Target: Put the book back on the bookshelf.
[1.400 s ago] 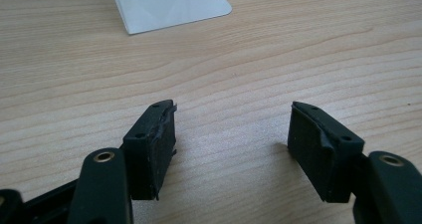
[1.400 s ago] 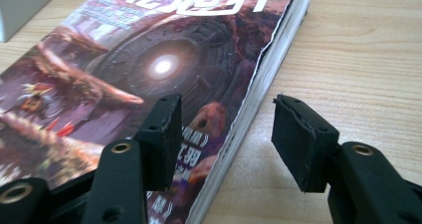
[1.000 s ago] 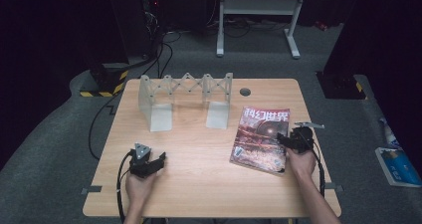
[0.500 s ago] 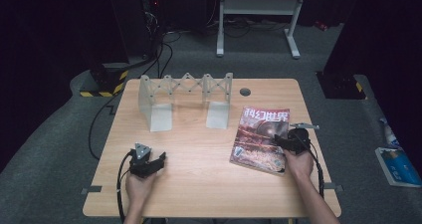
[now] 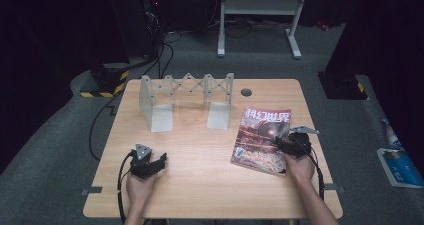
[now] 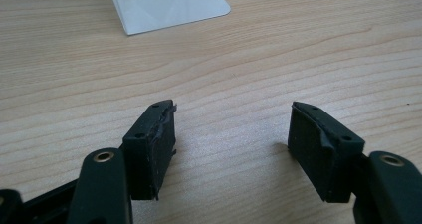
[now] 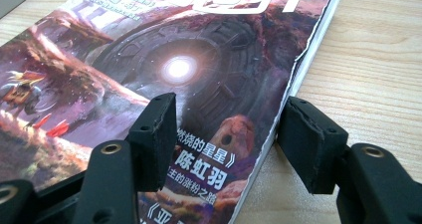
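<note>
Bare worktop lies open between the left claw and the magazine, while the folding rack blocks the far edge and its white foot stands ahead.

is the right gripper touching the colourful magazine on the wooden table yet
Cannot tell. In the right gripper view the open right gripper straddles the edge of the colourful magazine, one jaw over the cover, one over the wooden table; neither contact nor a gap under the pads shows plainly.
</note>
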Demonstrator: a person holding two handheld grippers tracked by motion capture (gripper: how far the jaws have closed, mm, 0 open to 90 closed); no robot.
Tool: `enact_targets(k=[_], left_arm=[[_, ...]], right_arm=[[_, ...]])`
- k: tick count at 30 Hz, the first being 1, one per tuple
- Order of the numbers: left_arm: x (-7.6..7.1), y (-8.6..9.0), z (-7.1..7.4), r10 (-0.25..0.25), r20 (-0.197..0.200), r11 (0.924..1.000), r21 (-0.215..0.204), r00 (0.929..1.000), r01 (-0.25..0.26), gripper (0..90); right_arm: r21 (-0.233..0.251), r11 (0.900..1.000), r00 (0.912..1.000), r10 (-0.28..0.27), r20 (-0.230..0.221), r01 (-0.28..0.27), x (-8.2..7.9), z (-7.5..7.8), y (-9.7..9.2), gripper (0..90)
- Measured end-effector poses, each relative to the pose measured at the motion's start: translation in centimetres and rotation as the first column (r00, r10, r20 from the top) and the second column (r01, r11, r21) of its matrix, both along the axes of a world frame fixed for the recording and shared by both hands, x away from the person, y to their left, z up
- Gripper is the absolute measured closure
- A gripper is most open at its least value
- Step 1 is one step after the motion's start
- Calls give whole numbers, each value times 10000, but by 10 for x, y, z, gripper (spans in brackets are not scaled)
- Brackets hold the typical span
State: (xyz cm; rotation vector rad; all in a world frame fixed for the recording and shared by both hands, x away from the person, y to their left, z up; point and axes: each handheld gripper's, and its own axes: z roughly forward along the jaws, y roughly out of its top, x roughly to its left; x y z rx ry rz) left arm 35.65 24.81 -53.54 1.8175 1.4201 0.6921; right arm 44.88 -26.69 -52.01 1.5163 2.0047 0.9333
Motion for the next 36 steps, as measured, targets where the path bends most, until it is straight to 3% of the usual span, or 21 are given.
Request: enact_targets(k=[36], left_arm=[[-2, -1, 0, -9, 17, 10000, 58, 10000, 9, 357]], right_arm=[[-269, 9941, 9944, 1051, 93, -1048, -44, 0, 14, 416]])
